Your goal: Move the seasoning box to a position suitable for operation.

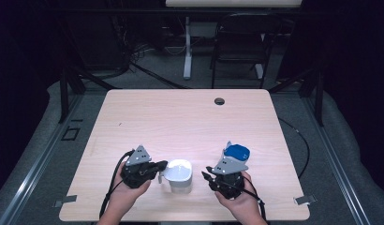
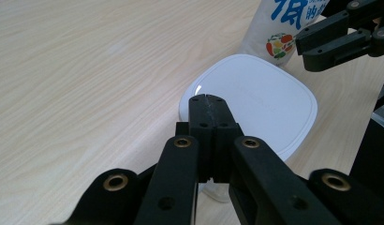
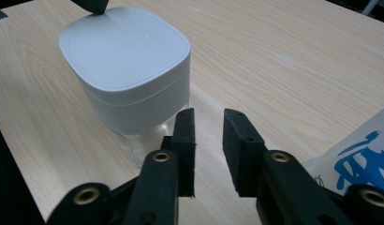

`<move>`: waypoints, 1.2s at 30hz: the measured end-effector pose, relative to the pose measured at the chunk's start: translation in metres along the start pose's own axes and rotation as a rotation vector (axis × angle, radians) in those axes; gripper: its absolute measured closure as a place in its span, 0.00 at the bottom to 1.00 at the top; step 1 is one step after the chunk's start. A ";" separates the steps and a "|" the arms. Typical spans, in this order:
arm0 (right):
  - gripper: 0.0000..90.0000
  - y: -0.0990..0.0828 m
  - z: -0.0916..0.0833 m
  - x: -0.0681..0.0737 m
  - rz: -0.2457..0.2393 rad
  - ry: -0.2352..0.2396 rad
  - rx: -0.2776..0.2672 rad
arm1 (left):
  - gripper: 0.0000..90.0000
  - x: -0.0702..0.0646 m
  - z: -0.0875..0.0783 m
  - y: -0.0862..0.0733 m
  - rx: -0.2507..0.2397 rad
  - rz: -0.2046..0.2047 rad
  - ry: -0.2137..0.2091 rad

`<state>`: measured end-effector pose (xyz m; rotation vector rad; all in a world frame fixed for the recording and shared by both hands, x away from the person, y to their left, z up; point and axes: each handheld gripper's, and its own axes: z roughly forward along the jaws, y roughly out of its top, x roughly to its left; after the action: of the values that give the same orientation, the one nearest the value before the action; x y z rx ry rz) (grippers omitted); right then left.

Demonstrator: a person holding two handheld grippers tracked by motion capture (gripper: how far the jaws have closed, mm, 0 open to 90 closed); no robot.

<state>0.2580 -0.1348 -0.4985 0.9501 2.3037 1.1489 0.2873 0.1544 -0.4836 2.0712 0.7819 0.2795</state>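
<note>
The left gripper has its two black jaws pressed flat together with nothing between them, their tips over the near edge of the white lid of a container. In the high view this left gripper lies at the left side of the white container, pointing at it, the person's left hand wrapped round its body and a black cable trailing back off the table's near edge.

The right gripper has its jaws parted by a narrow gap that holds nothing; bare table shows through it. Its tips point toward the container, which stands a little ahead: a rounded-square white lid on what looks like a clear lower body, though that part is hard to make out. In the high view the right gripper sits to the right of the container, apart from it, held by the right hand.

A white pouch with blue printing lies just beside the right gripper; from above its blue top shows just beyond the gripper's grey plate. In the left gripper view the pouch stands behind the lid

The wooden table carries a small round cable hole near its far edge
</note>
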 end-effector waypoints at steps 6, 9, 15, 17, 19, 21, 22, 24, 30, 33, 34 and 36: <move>1.00 0.001 0.000 0.001 -0.011 -0.002 0.008 | 1.00 -0.002 0.000 0.000 0.007 0.013 0.004; 1.00 0.001 0.001 0.001 -0.014 0.003 0.017 | 1.00 -0.002 0.000 0.000 0.007 0.011 0.001; 1.00 0.002 0.000 0.001 -0.019 0.004 0.018 | 1.00 -0.003 0.000 0.000 0.004 0.017 0.009; 1.00 0.002 0.000 0.001 -0.020 0.004 0.016 | 1.00 -0.003 0.000 0.000 0.004 0.016 0.007; 1.00 0.003 0.000 0.001 -0.017 0.005 0.015 | 1.00 -0.002 -0.001 -0.001 0.004 0.013 0.004; 1.00 0.003 0.000 0.002 -0.019 0.009 0.017 | 1.00 -0.002 -0.001 -0.001 0.003 0.013 0.003; 1.00 0.003 0.000 0.002 -0.019 0.009 0.017 | 1.00 -0.002 -0.001 -0.001 0.003 0.012 0.003; 1.00 0.004 0.000 0.003 -0.020 0.011 0.012 | 1.00 -0.002 -0.001 -0.001 0.001 0.008 0.002; 1.00 0.006 0.001 0.003 -0.025 0.019 0.014 | 1.00 -0.002 -0.001 -0.001 0.001 0.005 0.001; 1.00 0.007 0.002 0.005 -0.026 0.022 0.011 | 1.00 -0.002 -0.001 -0.001 0.000 0.004 0.000; 1.00 0.007 0.002 0.006 -0.027 0.025 0.013 | 1.00 -0.002 -0.001 -0.001 -0.001 0.004 0.000; 1.00 0.008 0.004 0.008 -0.035 0.031 0.014 | 1.00 -0.001 -0.001 -0.001 -0.001 0.003 -0.001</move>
<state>0.2580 -0.1237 -0.4951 0.8993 2.3469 1.1421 0.2853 0.1545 -0.4841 2.0715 0.7779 0.2803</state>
